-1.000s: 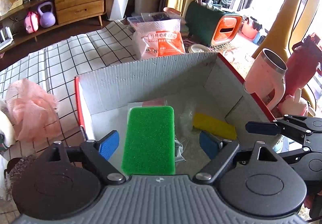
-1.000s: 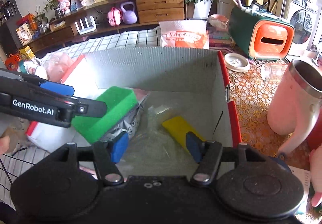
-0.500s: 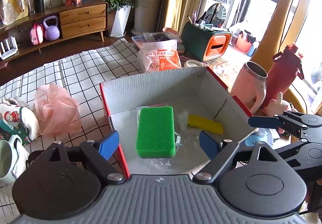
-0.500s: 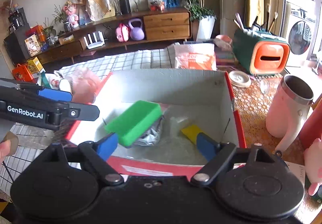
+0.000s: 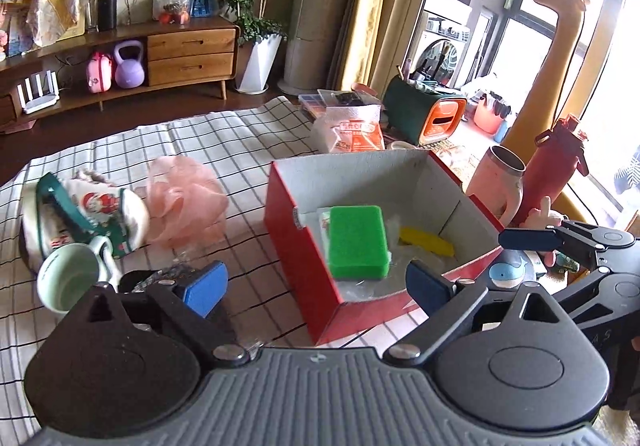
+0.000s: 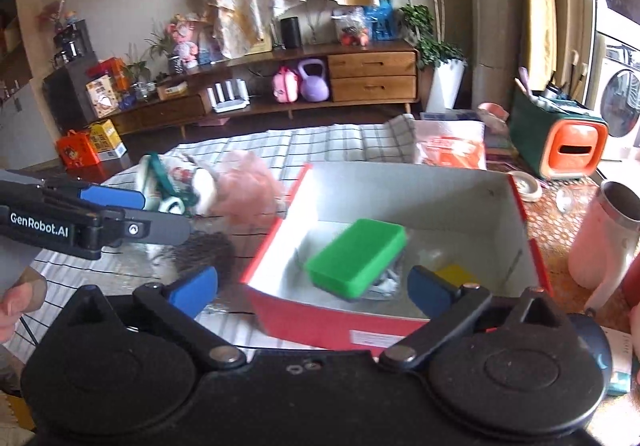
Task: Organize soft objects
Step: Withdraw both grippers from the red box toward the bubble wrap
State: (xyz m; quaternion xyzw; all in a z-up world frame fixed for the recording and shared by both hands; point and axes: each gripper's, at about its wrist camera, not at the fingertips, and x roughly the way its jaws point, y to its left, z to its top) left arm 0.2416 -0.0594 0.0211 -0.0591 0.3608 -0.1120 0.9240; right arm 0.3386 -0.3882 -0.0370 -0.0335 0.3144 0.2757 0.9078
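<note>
**Both tools empty above red box; sponges inside**

Left wrist view: left tool [image 5: 316,284] spread wide and still opening, nothing between its blue pads. Green sponge [image 5: 357,242] lies in the red box [image 5: 298,246], propped on clear plastic wrapping; yellow sponge [image 5: 427,241] flat on the box floor just beside it. Pink mesh puff [image 5: 184,201] sits on the checked bench cloth [image 5: 224,141] left of the box, touching a Christmas stocking [image 5: 90,211]. Pale green mug [image 5: 70,280] near.

Right wrist view: right tool [image 6: 314,290] wide, jaws opening, empty. Green sponge [image 6: 356,256] tilted inside the box [image 6: 266,250]; yellow sponge [image 6: 454,272] partly hidden behind a pad. Left tool [image 6: 116,205] enters at left edge. Pink tumbler [image 6: 600,234] stands right of the box.
</note>
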